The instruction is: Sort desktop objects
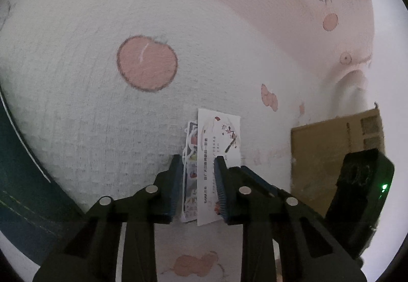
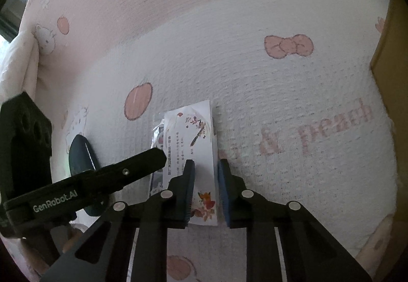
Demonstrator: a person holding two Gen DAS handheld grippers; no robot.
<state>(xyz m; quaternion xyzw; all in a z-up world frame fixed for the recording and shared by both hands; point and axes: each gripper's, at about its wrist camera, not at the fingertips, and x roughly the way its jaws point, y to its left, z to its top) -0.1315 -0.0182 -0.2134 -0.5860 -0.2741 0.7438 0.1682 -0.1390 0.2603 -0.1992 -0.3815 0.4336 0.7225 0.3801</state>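
- Here, left claw point(image 1: 199, 162) narrow, its fingers set either side of the long edges of a white printed card point(image 1: 219, 149); whether the pads press on it I cannot tell.
- Right claw point(image 2: 206, 164) likewise narrow astride the same card; grip cannot be told.
- Card lies flat on a sticker sheet point(image 1: 191, 154), which peeps out beyond the card's left edge.
- Both rest on a pink-and-white printed cloth point(image 1: 102, 116).
- Cardboard box point(image 1: 331, 154) right of the card; dark oval object point(image 2: 80, 154) left of it.
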